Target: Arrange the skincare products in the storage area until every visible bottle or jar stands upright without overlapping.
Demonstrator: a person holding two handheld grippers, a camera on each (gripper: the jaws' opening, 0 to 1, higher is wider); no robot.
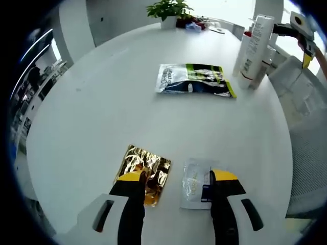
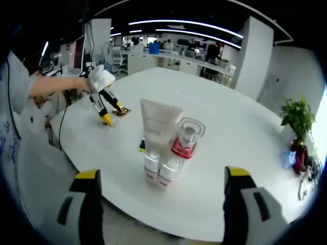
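In the left gripper view, the left tongs (image 1: 176,179) stand open over the desk (image 1: 92,117), a gold sachet (image 1: 144,172) at one tip and a clear sachet (image 1: 196,189) at the other. Closing here could pinch both flat packets together.

In the right gripper view, the right tongs (image 2: 161,176) are open and empty, just short of the upright tube (image 2: 157,145) and the touching pump bottle (image 2: 179,155) ahead. A careless push forward could topple both.

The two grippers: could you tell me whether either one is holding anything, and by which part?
Nothing is held. The left gripper hangs open over the gold sachet and white sachet; the right gripper is open before the tube.
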